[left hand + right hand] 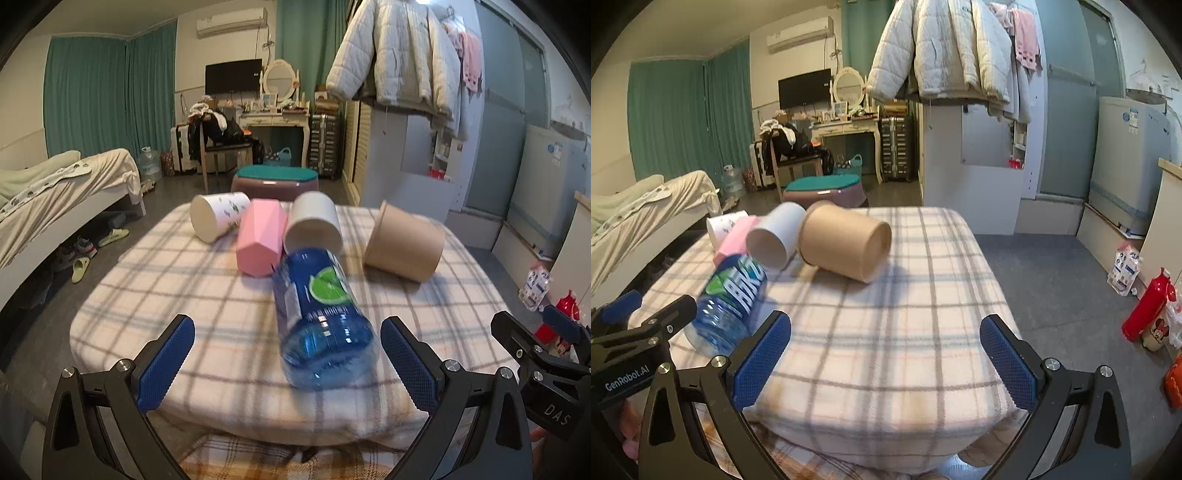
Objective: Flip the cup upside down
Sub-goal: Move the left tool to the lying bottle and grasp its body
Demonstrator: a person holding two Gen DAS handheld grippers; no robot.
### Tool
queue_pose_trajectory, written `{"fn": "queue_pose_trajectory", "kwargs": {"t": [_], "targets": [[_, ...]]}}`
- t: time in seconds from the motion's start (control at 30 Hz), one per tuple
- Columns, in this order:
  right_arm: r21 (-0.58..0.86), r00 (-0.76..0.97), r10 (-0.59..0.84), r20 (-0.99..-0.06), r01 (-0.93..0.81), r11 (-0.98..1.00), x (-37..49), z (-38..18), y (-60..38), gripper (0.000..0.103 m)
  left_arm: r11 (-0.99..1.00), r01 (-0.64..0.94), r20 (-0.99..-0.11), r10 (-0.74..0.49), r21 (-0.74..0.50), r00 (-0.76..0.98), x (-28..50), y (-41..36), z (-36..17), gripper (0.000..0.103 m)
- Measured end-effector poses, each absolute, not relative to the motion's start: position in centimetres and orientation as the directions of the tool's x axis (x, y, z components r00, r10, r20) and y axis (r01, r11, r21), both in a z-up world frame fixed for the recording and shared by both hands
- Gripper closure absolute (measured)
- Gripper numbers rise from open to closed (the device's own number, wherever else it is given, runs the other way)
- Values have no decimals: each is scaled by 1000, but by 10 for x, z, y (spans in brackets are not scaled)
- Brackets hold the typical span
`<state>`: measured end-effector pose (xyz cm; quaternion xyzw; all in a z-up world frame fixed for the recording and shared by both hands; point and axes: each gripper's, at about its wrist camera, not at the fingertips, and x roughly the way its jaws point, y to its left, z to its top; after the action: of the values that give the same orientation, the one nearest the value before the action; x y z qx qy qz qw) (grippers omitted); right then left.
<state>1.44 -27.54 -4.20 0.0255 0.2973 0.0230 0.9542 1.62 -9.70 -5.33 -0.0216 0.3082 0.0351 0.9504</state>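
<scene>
Several cups lie on their sides on a plaid blanket (pixel 184 295): a white patterned cup (pixel 218 219), a pink faceted cup (pixel 260 242), a plain white cup (pixel 314 227) and a brown paper cup (pixel 406 242). A blue water bottle (pixel 321 317) lies in front of them, its base toward me. My left gripper (pixel 288 362) is open, its jaws either side of the bottle's base without touching. In the right wrist view the brown paper cup (pixel 846 242) lies ahead. My right gripper (pixel 886 362) is open over bare blanket (pixel 886 332), nothing between its fingers.
The blanket covers a low padded surface whose front edge lies just under both grippers. A teal-topped stool (pixel 275 181) stands behind it. A bed (pixel 55 192) is at the left, slippers (pixel 79 269) on the floor. A red bottle (pixel 1148 306) stands on the floor right.
</scene>
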Motion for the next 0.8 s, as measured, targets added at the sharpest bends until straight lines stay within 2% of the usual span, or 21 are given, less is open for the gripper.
{"fn": "queue_pose_trajectory", "kwargs": {"t": [0.27,0.8], "targets": [[94,802,65,-594,-11,995,20,-61,-285,0,995,-94,-650,59,-18,758,22,-105,-75,0],[95,773,45,-633,20,995,26,-76,-289,0,997,-55,-690,1,-56,724,53,-118,-105,0]]}}
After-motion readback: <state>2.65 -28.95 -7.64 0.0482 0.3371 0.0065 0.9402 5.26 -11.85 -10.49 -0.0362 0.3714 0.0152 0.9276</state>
